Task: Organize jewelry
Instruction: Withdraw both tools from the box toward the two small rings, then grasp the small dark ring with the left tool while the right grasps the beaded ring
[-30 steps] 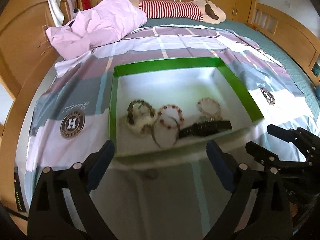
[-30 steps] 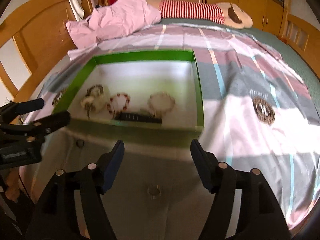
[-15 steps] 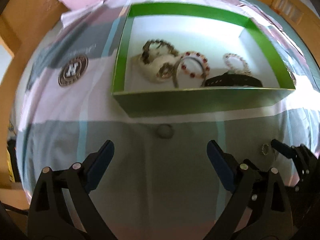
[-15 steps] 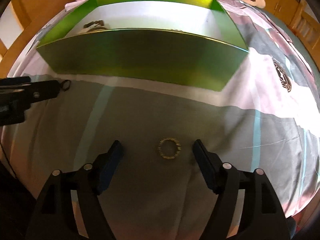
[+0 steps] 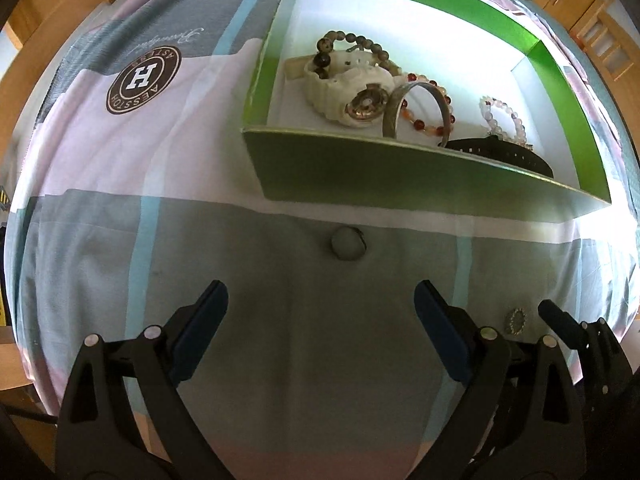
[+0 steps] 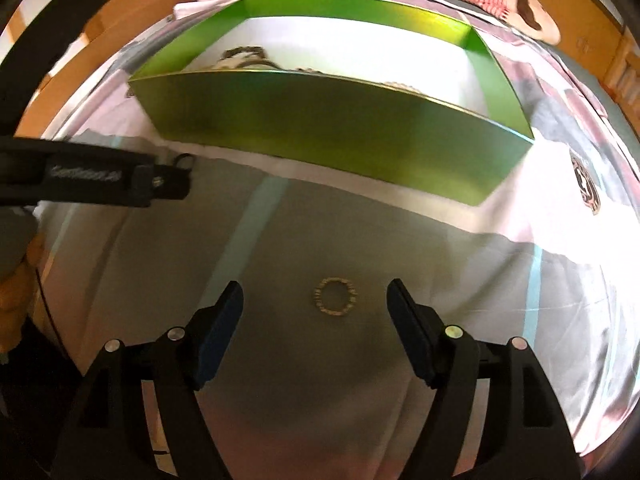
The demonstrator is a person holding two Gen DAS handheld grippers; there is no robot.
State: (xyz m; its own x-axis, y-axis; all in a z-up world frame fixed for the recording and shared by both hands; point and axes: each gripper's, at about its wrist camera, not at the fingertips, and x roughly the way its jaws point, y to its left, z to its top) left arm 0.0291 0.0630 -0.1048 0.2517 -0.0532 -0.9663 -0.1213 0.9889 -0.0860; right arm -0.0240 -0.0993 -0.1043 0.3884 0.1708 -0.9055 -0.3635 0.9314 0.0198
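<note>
**Two rings on the bedspread, both tongs above them**

- Left tongs (image 5: 320,308): jaws wide apart, nothing between the pads. A dark ring with a pale round stone (image 5: 347,243) lies on the grey band of the bedspread (image 5: 120,240), ahead of the fingertips and roughly centred between them, not touched.
- Right tongs (image 6: 316,304): jaws closing, pads not yet pressing. A small gold beaded ring (image 6: 335,297) lies flat on the bedspread between the two fingertips, clear of both.
- Green box (image 5: 400,176): stands beyond both rings, white inside. Contents: cream watch (image 5: 348,88), brown bead bracelet (image 5: 352,44), metal bangle (image 5: 416,112), red bead bracelet (image 5: 432,100), pale bead bracelet (image 5: 504,120), black strap (image 5: 504,152).
</note>
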